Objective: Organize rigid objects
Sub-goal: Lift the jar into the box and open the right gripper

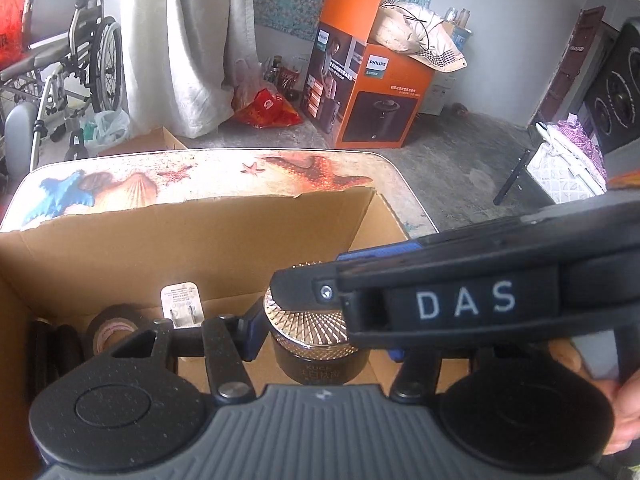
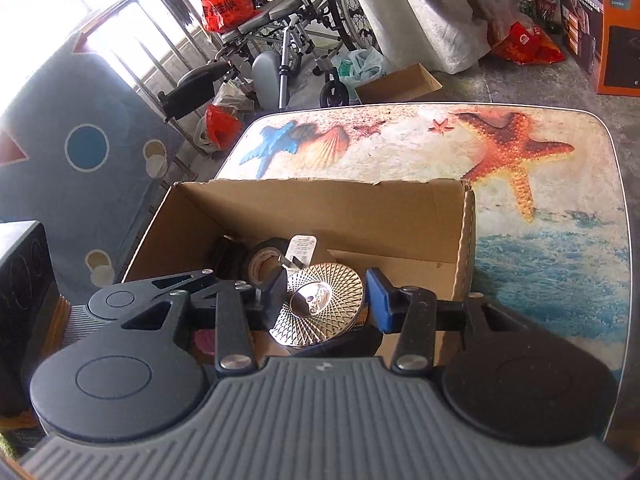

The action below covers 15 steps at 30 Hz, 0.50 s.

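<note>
A dark jar (image 1: 316,364) with a gold patterned lid (image 2: 320,300) hangs over the open cardboard box (image 2: 320,208). My left gripper (image 1: 324,342) is shut on the jar's body, a pad on each side. My right gripper (image 2: 326,296) straddles the lid from above. Its left finger lies against the rim and its blue right pad stands a sliver off, so it is open. In the left wrist view it crosses from the right, one black fingertip (image 1: 296,280) over the lid. In the box lie a black tape roll (image 2: 264,260) and a white charger plug (image 2: 302,250).
The box stands on a low table (image 2: 540,240) printed with starfish and shells. Behind it on the floor are an orange Philips carton (image 1: 372,92), a wheelchair (image 1: 80,60) and a small cardboard box (image 2: 400,82). A hand (image 1: 628,412) shows at the lower right.
</note>
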Available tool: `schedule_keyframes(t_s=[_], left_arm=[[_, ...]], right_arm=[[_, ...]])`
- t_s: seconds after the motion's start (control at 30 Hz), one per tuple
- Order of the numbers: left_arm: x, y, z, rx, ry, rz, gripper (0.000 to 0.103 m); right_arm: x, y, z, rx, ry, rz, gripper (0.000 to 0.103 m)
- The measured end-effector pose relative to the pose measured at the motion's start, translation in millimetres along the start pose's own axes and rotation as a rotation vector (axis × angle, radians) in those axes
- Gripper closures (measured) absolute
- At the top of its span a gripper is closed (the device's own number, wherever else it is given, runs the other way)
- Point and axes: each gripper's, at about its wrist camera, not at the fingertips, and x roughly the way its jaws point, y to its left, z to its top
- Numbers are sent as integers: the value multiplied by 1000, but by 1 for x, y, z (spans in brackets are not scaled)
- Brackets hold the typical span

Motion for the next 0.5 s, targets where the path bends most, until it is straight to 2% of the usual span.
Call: schedule_keyframes(t_s=[0.17,0.5], left_arm=[[22,12,14,-75,20,-18,46],[55,28,25,-158,104,-15,45]], right_arm=[[20,1,16,-98,4,-65,60],[45,-6,32,-158,2,-89,61]])
